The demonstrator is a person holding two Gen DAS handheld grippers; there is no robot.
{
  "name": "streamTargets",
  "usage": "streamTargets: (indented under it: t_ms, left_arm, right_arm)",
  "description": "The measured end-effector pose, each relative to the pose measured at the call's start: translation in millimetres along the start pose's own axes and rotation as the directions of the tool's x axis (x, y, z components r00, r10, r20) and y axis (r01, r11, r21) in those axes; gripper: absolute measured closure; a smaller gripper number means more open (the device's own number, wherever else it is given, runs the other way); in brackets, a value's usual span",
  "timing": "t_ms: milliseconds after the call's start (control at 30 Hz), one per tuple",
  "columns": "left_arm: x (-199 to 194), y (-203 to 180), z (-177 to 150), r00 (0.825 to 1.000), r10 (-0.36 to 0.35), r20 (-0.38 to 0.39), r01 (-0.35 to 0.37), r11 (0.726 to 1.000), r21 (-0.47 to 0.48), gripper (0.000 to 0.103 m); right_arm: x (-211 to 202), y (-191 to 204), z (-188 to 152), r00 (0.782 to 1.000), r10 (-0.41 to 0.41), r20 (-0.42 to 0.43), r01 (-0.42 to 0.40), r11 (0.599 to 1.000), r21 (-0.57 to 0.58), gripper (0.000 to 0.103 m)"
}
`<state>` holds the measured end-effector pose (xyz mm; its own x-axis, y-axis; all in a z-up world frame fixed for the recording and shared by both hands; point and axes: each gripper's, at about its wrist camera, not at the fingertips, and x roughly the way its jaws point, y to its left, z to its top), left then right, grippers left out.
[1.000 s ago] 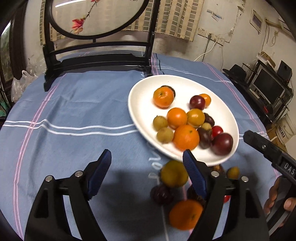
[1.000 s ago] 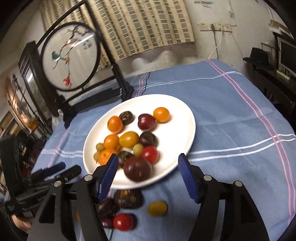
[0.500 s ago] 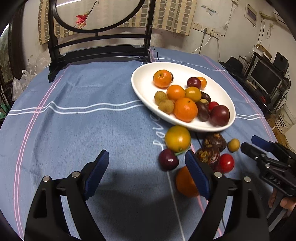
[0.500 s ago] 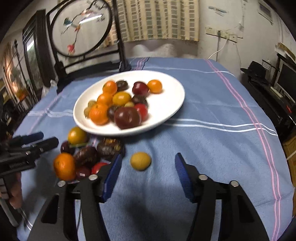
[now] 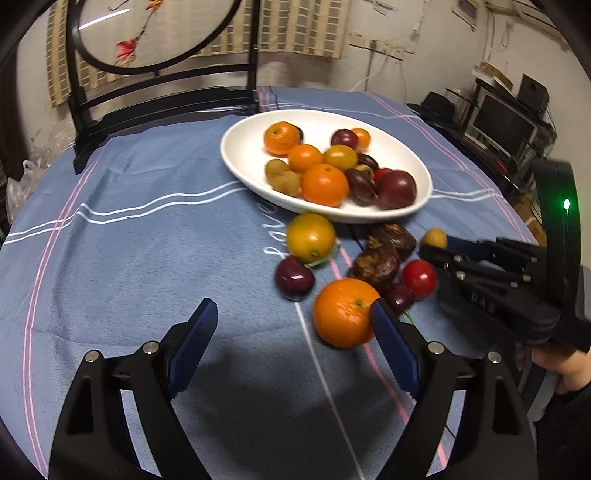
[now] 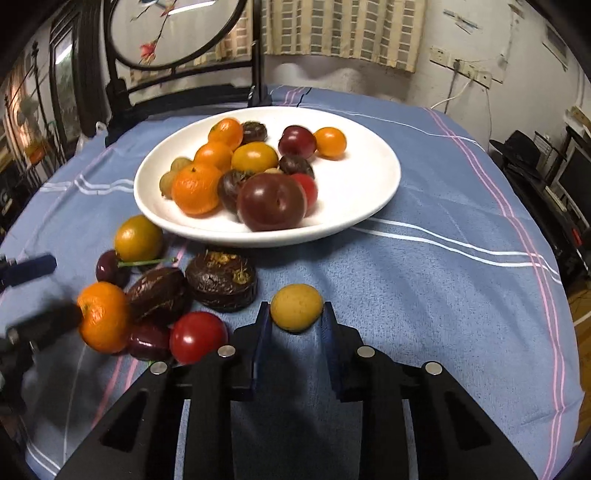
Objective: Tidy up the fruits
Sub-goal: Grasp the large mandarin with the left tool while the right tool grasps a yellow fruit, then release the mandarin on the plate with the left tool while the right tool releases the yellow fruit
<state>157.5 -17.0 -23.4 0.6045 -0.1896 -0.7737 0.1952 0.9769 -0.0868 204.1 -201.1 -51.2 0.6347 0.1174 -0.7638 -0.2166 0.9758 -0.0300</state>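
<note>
A white plate [image 5: 243, 162] [image 6: 362, 184] holds several oranges, plums and small tomatoes. Loose fruit lies on the blue cloth in front of it. My right gripper [image 6: 295, 309] is closing on a small yellow fruit [image 6: 295, 301], its pads against both sides. In the left wrist view that gripper [image 5: 432, 251] comes in from the right with the yellow fruit [image 5: 435, 238] at its tips. My left gripper [image 5: 291, 310] stands open and empty, its right finger beside a loose orange [image 5: 343, 314].
Other loose fruit: a yellow-orange one [image 5: 310, 236], a dark cherry [image 5: 294, 277], two dark brown wrinkled fruits [image 6: 221, 280], a red tomato [image 6: 197, 336]. A black framed round screen [image 6: 177, 33] stands at the table's far edge. A hand [image 5: 561, 365] holds the right gripper.
Both grippers came down towards the loose fruit. The right jaws narrowed onto the small yellow fruit. The left gripper slid up to the loose orange and stayed open.
</note>
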Motion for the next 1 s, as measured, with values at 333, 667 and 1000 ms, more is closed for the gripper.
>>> streamTargets:
  t_ms: [333, 667, 1000]
  left_arm:
    - [9.8, -20.6, -9.4, 0.999, 0.007, -0.034, -0.003, 0.995, 0.097, 0.022]
    - [28.7, -37.4, -8.0, 0.998, 0.009, -0.067, 0.002, 0.988, 0.152, 0.058]
    - [-14.0, -17.6, 28.0, 0.999, -0.023, 0.039, 0.02, 0.996, 0.086, 0.059]
  right_arm:
    - [-9.8, -8.5, -2.5, 0.999, 0.03, 0.016, -0.031, 0.998, 0.051, 0.075]
    - [-19.5, -6.2, -1.9, 0.998, 0.043, 0.044, -0.045, 0.998, 0.044, 0.075]
    - [-47.8, -23.9, 10.1, 0.98, 0.067, 0.187, -0.096, 0.984, 0.148, 0.075]
